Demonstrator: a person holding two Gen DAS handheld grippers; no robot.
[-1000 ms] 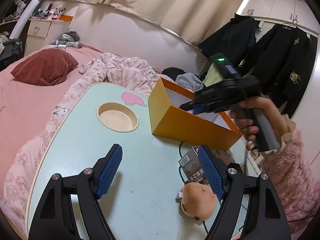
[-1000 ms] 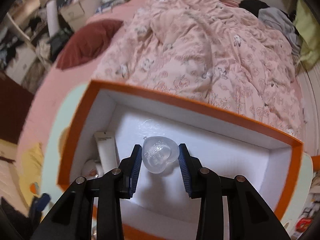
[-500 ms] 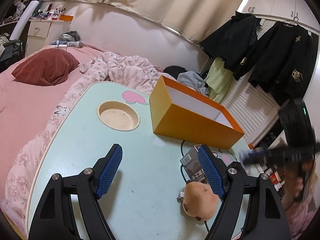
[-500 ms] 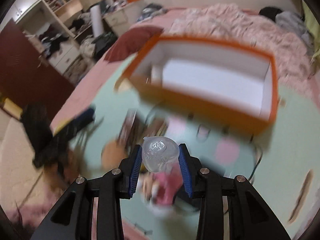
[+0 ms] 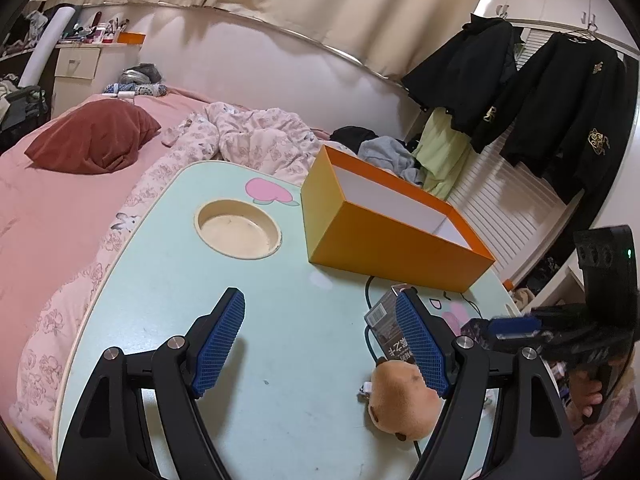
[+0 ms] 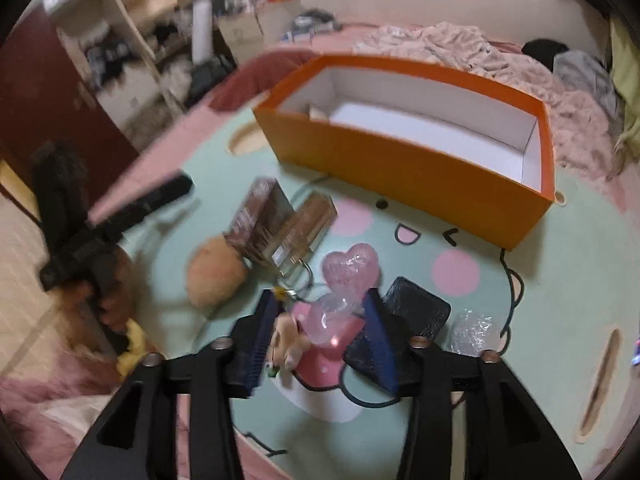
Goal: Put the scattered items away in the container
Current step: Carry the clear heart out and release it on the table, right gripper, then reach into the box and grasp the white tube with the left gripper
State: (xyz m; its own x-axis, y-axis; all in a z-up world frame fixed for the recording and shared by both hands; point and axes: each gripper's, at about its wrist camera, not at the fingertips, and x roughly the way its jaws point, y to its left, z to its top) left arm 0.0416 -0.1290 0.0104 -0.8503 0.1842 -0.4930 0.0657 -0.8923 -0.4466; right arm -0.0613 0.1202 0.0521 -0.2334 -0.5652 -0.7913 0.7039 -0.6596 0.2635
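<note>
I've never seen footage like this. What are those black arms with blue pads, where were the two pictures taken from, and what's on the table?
No robot: a person holds a two-finger gripper in each hand, each with a fisheye camera looking along its fingers. One picture is from the left gripper, open and empty; the other from the right gripper, with a clear plastic piece between its fingers, too blurred to tell if gripped. On the mint table sit an orange box, a brown plush, brown cartons, a pink heart and a dark pouch.
</note>
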